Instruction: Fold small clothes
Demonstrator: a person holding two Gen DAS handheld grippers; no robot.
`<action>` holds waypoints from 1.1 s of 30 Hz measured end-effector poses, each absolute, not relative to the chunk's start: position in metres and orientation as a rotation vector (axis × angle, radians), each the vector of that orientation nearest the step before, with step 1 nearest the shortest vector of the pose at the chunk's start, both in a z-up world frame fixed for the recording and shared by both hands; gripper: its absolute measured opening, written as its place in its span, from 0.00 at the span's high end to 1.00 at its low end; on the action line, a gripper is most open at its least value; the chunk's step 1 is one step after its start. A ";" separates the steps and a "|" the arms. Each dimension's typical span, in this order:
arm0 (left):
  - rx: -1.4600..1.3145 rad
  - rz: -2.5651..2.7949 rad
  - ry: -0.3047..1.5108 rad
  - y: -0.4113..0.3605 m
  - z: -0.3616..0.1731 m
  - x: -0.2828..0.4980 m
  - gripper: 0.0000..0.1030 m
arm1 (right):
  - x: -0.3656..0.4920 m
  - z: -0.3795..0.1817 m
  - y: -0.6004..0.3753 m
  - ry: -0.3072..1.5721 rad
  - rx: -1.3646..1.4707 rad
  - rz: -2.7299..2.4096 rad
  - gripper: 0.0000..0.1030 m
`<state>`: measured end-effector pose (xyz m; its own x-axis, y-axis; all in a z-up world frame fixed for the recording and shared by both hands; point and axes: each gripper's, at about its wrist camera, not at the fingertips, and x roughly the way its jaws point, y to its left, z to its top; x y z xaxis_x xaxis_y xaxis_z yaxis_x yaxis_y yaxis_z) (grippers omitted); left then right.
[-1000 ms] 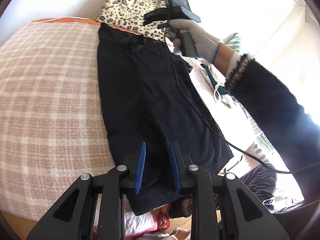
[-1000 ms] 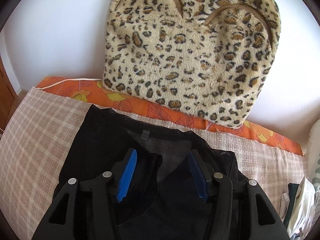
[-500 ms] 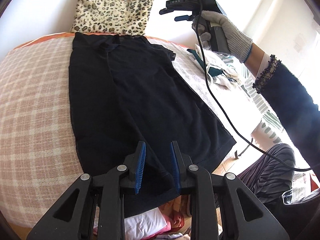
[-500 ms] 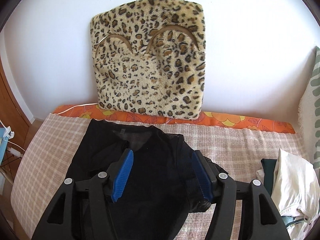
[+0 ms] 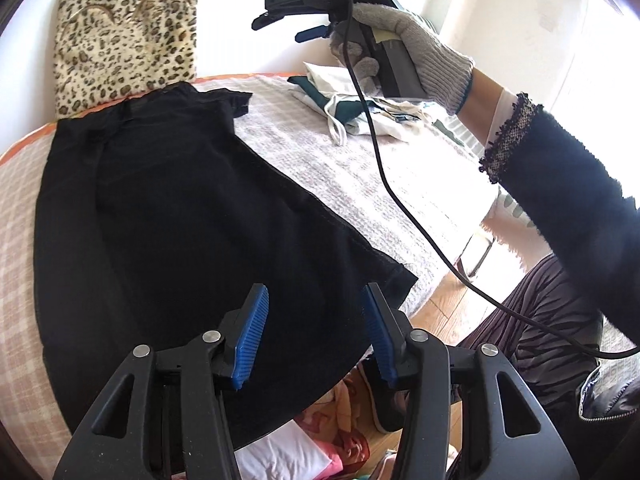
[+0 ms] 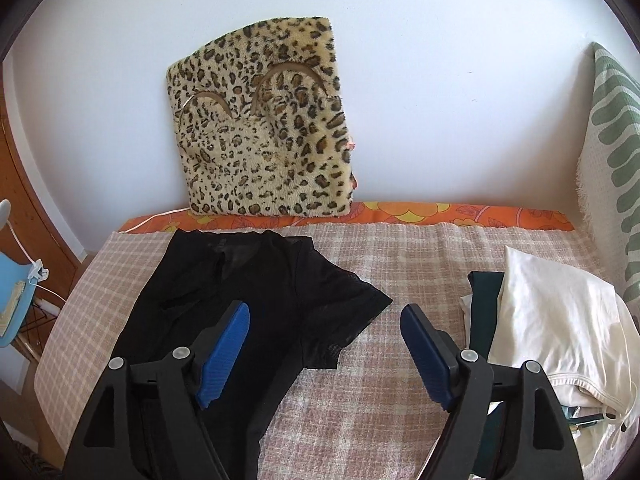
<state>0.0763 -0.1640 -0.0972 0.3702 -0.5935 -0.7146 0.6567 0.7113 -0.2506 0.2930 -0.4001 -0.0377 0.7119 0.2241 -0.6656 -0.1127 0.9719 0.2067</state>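
A black short-sleeved top (image 5: 180, 216) lies lengthwise on the pink plaid blanket (image 5: 360, 168), collar towards the wall. In the right wrist view the black top (image 6: 240, 280) has one sleeve (image 6: 352, 304) spread to the right. My left gripper (image 5: 316, 304) hovers over the hem near the bed's edge. Its jaws are opening and the pads do not press the cloth. A gloved hand holds my right gripper (image 5: 280, 30) high above the far end. In its own view the right gripper (image 6: 324, 320) is opening wide over sleeve and blanket, with nothing held.
A leopard-print cushion (image 6: 264, 140) leans on the white wall. A pile of white and dark green clothes (image 6: 552, 320) lies on the blanket at the right. A black cable (image 5: 384, 176) hangs from the right gripper. Wooden floor (image 5: 448, 308) shows past the bed's edge.
The left jaws widened and let go of the hem, which now lies flat. The right gripper drew back from the collar, up and to the right, its jaws spreading wider.
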 end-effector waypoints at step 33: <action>0.104 -0.946 0.973 -0.234 -0.132 0.081 0.95 | 0.379 -0.137 -0.424 0.911 0.278 0.186 0.21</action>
